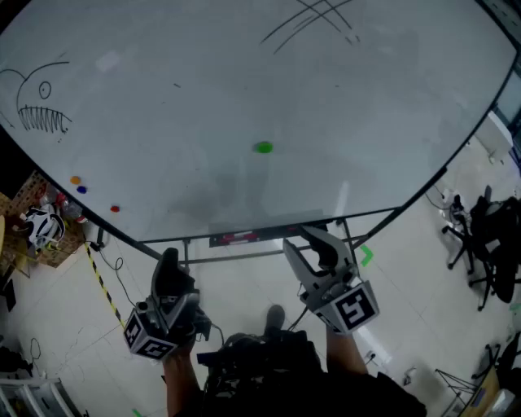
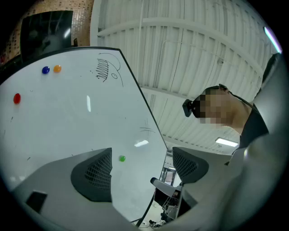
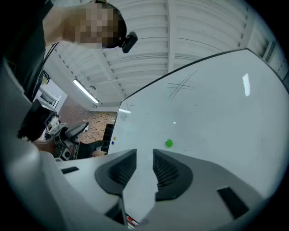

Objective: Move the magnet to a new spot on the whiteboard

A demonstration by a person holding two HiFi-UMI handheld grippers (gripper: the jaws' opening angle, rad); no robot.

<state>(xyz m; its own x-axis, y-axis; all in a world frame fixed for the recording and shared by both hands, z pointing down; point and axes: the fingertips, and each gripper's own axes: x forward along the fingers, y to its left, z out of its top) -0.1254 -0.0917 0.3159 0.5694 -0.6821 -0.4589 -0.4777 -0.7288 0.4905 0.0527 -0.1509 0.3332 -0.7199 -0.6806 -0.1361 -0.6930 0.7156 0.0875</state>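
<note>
The whiteboard [image 1: 244, 81] fills most of the head view. It is mostly bare, w/ a toothy fish doodle [image 1: 41, 102] at its left edge and some crossed strokes [image 1: 313, 20] up top.

Below its lower edge the person holds both tools, well apart from the board surface. The left claw [image 1: 168, 259] points up at the board w/ its jaws wide. In the left gripper view nothing sits between them, only board seen far off. The right claw [image 1: 313, 251] is nearer the board's lower rail. Its jaws stand at a narrow gap and are empty too, no contact w/ anything.

Smallest things: the green magnet [image 1: 263, 147] sits alone near the middle of the board, a bit below centre. An orange magnet [image 1: 75, 180], a blue magnet [image 1: 80, 190] and a red magnet [image 1: 115, 208] cluster at the lower left edge.

Step in hand, as I judge it: the approach — nothing picked yet, task barely begun. The green one is the likely target, since it shows just past the jaws in the right gripper view. That's a guess; the task doesn't say which.

Next move prob. calls for the right claw to reach fwd and up, straddle the green magnet, then pinch its sides. It must pull squarely off the board, as a small round magnet may slip or skid under a skewed grip.
</note>
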